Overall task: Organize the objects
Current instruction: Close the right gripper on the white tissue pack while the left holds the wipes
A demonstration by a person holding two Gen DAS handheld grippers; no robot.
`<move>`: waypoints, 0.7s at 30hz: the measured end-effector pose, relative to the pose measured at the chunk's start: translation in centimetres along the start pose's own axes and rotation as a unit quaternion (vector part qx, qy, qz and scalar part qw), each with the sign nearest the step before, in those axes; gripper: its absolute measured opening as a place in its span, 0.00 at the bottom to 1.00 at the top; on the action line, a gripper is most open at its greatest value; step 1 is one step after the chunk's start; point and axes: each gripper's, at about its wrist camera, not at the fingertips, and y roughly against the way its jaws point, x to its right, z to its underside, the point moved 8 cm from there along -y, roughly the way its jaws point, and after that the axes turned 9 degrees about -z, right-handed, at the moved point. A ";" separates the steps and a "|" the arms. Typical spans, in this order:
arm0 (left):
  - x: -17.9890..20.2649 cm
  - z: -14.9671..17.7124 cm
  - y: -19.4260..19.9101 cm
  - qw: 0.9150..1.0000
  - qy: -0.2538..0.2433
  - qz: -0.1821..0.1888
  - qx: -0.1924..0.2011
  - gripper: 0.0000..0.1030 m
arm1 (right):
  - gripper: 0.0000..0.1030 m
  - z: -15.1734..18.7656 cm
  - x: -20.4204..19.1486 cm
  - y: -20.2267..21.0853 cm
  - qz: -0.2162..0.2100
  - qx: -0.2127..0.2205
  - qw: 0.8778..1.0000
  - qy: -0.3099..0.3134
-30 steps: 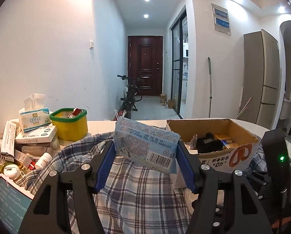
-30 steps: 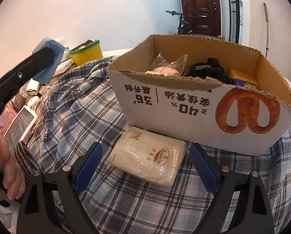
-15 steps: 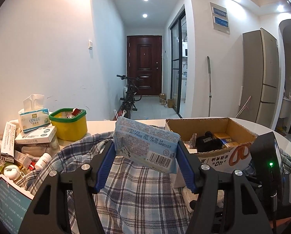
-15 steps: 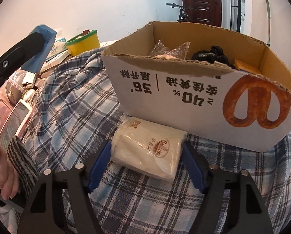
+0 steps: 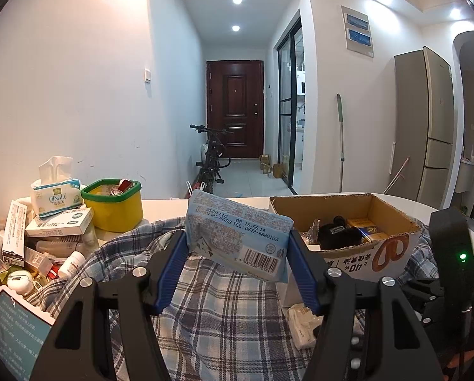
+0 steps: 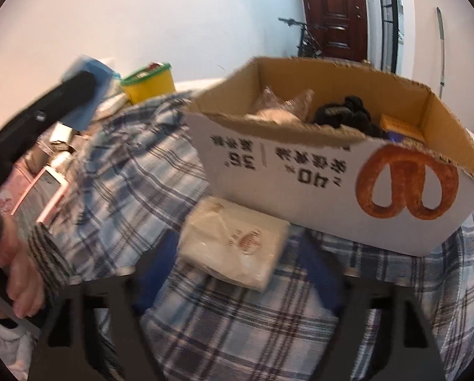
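My left gripper [image 5: 238, 254] is shut on a light blue tissue packet [image 5: 237, 228] and holds it up above the plaid cloth [image 5: 224, 311]. That packet also shows at the far left of the right wrist view [image 6: 91, 73]. My right gripper [image 6: 238, 249] points down at a white wrapped packet [image 6: 227, 235] lying on the cloth against the front of the cardboard box [image 6: 300, 171]. Its jaws are opening: the packet sits between the blue fingers [image 6: 154, 263], which stand a little off its sides. This view is blurred.
The box [image 5: 364, 255] holds a black bundle, a clear bag and yellow cartons. At the left stand a yellow tub [image 5: 116, 212], a tissue box [image 5: 56, 197], stacked cartons, small bottles and a phone [image 5: 11, 327]. A hand [image 6: 17, 273] grips the left tool's handle.
My right gripper moved in and closed around the white packet, then its jaws spread apart again; the packet stays on the cloth. The left gripper and its blue packet have not moved.
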 end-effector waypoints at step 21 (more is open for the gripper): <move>0.1 -0.3 0.3 1.000 -0.007 0.004 0.007 0.63 | 0.72 0.3 0.8 -1.0 0.032 -0.033 0.999 0.014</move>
